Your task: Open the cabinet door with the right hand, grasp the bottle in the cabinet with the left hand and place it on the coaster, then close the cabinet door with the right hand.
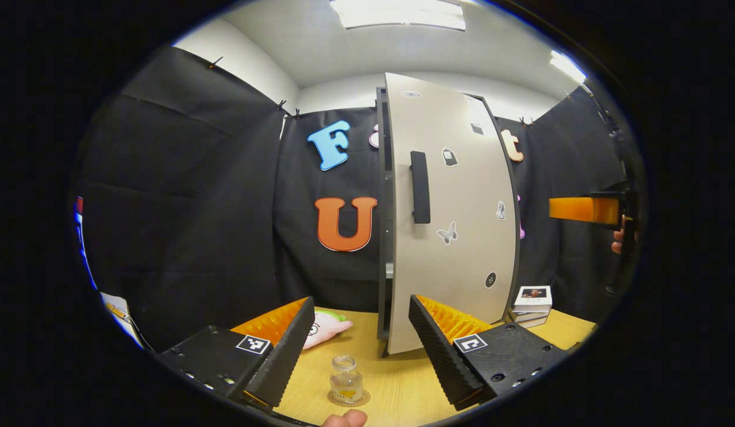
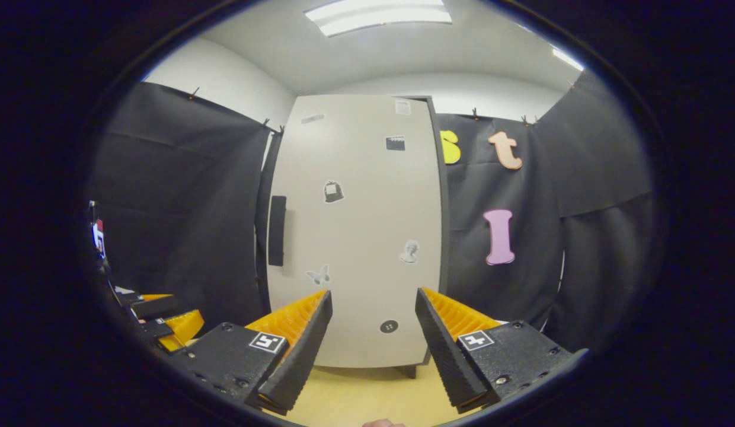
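Left gripper (image 1: 361, 335): fingers spread, holding nothing.
Bottle (image 1: 345, 380): upright on the coaster (image 1: 348, 400), on the table (image 1: 397, 379) between those fingers.
Right gripper (image 2: 373, 332): fingers spread, empty, facing the cabinet door (image 2: 355, 237).
Door: slightly ajar in the left gripper view, handle (image 1: 420, 187) free.
Nearby: plush toy (image 1: 325, 326) left of cabinet, stacked boxes (image 1: 531, 305) right.
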Demonstrator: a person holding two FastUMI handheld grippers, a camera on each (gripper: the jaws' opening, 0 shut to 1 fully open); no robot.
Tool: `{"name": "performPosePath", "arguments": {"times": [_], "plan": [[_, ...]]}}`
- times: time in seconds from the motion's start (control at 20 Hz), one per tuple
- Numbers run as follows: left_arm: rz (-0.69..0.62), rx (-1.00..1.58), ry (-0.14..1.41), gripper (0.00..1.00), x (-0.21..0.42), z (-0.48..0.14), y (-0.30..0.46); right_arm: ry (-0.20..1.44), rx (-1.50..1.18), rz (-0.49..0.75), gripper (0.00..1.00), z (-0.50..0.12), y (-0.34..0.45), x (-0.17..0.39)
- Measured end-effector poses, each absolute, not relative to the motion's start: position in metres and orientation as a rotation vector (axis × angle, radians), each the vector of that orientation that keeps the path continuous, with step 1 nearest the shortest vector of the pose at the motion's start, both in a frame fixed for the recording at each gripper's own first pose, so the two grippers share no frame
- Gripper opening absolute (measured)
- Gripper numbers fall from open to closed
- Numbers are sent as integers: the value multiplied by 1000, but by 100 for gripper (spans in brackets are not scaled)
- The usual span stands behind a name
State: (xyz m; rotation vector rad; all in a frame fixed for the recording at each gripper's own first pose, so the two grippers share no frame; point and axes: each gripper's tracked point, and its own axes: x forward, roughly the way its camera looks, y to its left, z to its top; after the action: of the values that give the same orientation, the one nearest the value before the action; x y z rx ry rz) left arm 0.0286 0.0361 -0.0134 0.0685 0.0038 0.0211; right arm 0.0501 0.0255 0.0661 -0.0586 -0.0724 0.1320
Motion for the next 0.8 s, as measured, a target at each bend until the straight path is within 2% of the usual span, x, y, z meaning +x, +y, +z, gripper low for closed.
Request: {"name": "performPosePath", "arguments": {"times": [0.1,0.15,0.25,0.3,0.35,0.55,0.8], "plan": [[4,65,-4,96,27,-11,26,-70,-67,79,92,58,3,30],[-6,65,-6,100,27,-11,21,-68,-72,53,91,54,-6,25],[-20,65,-5,96,25,-11,10,-56,-69,9,91,44,-22,11],[-26,62,-8,100,23,-10,6,-51,-58,-3,92,42,-27,3],[-35,57,-9,96,22,-9,1,-43,-46,-11,91,37,-30,-3],[-64,31,-11,96,17,-5,-11,-40,-17,-26,91,30,-40,-17],[-36,38,-16,96,11,-4,-9,-67,1,-53,91,26,-50,-22]]}}
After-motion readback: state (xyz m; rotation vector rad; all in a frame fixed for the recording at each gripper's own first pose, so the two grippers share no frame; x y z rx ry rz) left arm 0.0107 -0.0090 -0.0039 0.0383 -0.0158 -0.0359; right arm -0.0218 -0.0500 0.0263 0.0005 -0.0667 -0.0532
